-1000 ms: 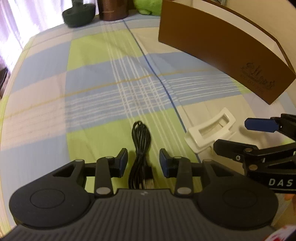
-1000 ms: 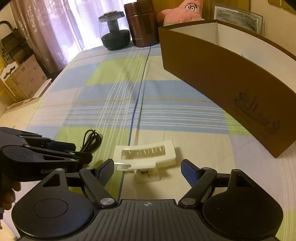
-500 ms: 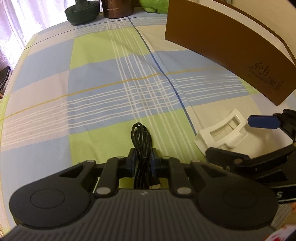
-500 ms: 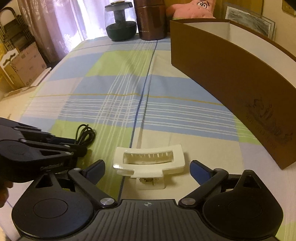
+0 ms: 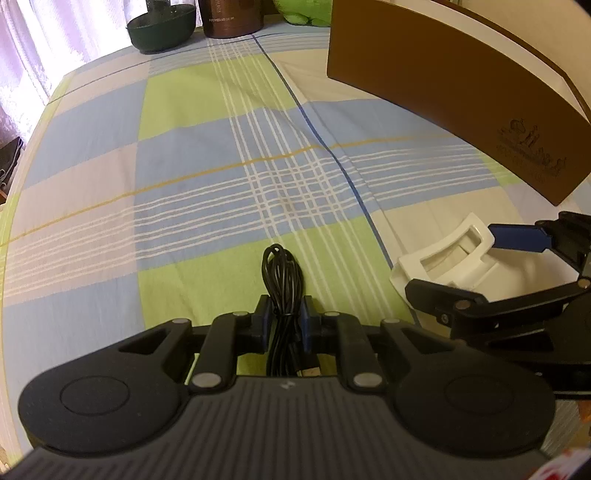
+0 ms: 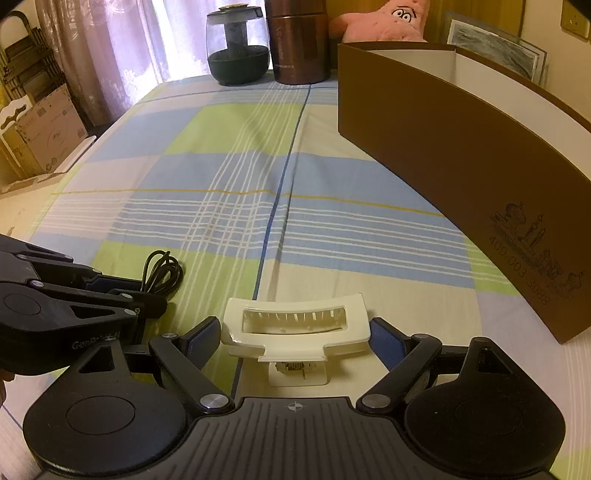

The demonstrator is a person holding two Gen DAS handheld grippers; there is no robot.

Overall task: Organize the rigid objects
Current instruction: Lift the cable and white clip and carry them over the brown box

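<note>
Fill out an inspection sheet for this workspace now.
Surface: checked cloth, bare in the middle.
Job's things: white clip; brown box, open top.
Clutter: dark jar, brown flask, pink plush toy.
Grippers: left claw shut on the cable; right claw has just been closing, pads at the clip's ends, contact unclear.
Cables: black cable, coiled.
Surroundings: curtain, cardboard boxes.

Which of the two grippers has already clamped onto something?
The left gripper: it is shut on the black cable. The right gripper only straddles the white clip, pads not pressing.
</note>
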